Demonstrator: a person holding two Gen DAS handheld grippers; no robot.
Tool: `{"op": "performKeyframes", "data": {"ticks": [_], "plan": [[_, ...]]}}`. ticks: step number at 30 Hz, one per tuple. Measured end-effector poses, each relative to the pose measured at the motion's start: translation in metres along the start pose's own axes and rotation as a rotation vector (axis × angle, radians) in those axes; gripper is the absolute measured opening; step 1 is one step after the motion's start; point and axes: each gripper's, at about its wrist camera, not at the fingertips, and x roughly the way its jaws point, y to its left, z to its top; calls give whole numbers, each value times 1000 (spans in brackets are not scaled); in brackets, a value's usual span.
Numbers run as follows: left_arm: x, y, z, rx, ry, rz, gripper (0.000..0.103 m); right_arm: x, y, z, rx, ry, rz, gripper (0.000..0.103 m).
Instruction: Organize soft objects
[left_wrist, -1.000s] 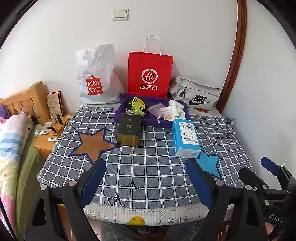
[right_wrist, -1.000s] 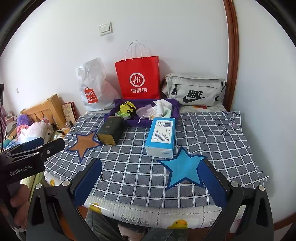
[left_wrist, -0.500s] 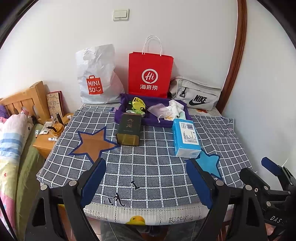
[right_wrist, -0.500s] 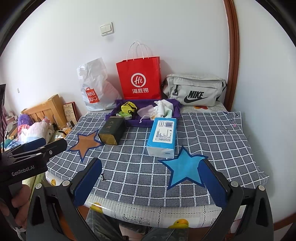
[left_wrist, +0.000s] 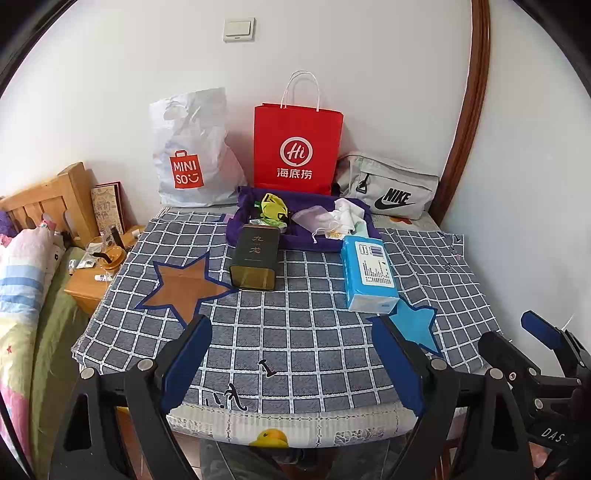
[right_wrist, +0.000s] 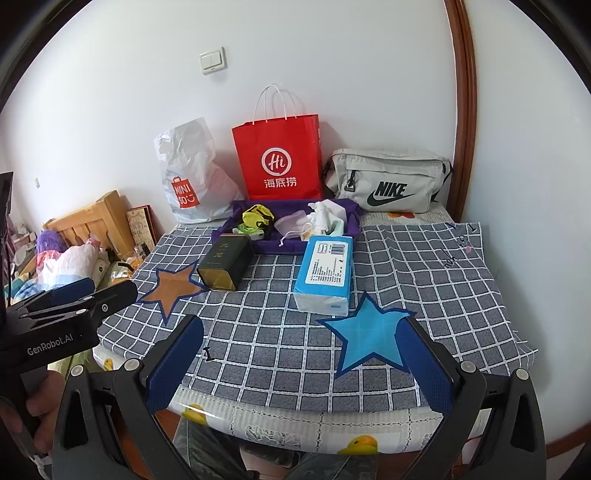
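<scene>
left wrist view: left gripper (left_wrist: 291, 354) hangs over the near edge of the grey checked tablecloth (left_wrist: 295, 332), blue pads spread wide, nothing between them. soft blue tissue pack (left_wrist: 367, 273) lies flat, its near end touching the light blue star patch (left_wrist: 415, 325). dark rectangular tea tin (left_wrist: 255, 256) sits just left of it, against the purple fabric tray (left_wrist: 240, 221) holding a yellow-green pouch (left_wrist: 273, 208) and pale cloth bags (left_wrist: 314, 219).

right wrist view: right gripper (right_wrist: 299, 363) is wide too and empty, low above the blue star (right_wrist: 365, 336). tissue pack (right_wrist: 325, 275) just beyond it.

risk, as i judge it: pinching the pack too lightly and it sags out, or a reach that nudges the tin or snags the cloth.
</scene>
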Motion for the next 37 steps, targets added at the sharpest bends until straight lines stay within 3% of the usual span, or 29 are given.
{"op": "performKeyframes", "data": {"ticks": [35,37], "plan": [[-1,6,4,-5,-8,13,88,1,3,3,-5,-2,6,103],[-1,5,4,-2,-20,16,92,1,3,3,-3,-4,6,103]]}}
